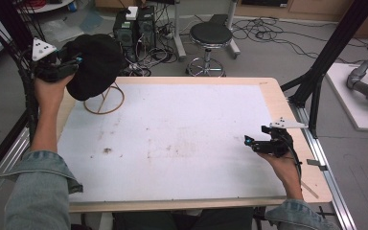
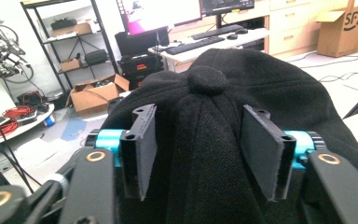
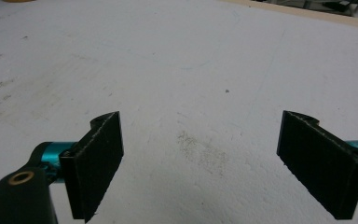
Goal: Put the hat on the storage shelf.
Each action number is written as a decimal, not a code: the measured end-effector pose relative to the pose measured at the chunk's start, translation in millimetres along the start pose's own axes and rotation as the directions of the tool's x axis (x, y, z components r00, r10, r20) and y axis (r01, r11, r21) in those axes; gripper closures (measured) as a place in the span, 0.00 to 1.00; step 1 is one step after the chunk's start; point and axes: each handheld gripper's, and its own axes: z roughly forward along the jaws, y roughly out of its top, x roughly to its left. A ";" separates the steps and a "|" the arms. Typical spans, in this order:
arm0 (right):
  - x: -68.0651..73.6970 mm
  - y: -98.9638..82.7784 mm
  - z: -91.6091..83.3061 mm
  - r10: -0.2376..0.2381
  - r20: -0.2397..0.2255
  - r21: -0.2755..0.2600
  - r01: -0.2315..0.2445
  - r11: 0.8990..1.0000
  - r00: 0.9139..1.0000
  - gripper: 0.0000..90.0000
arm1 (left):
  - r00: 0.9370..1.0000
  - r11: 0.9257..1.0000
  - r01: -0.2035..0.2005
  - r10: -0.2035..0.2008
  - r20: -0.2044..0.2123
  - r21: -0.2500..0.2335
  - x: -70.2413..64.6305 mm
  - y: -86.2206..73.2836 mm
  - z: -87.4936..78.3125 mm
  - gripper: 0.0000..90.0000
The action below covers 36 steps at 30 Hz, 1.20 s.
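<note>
High view: the left gripper (image 1: pixel 72 61) is up in the upper left pinching a black wool cap (image 1: pixel 96 64) over a wooden ring stand (image 1: pixel 104 100), probably to hang it there. Left gripper view: its jaws clamp a fold of cap fabric. Right gripper view: the right gripper (image 3: pixel 200 163) is gaping wide and empty over the white table (image 3: pixel 177 70), just parked I guess.

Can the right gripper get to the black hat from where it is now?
Probably not without moving: the right gripper sits open at the table's near right, and the black hat is at the far left corner, clamped in the left gripper. Nothing lies between them.
</note>
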 end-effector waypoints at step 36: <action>4.9 12.2 9.1 -0.020 -0.028 -0.021 0.020 1.000 0.999 0.16 | 0.990 0.999 0.011 -0.006 0.138 -0.035 -20.4 -4.6 -56.7 0.34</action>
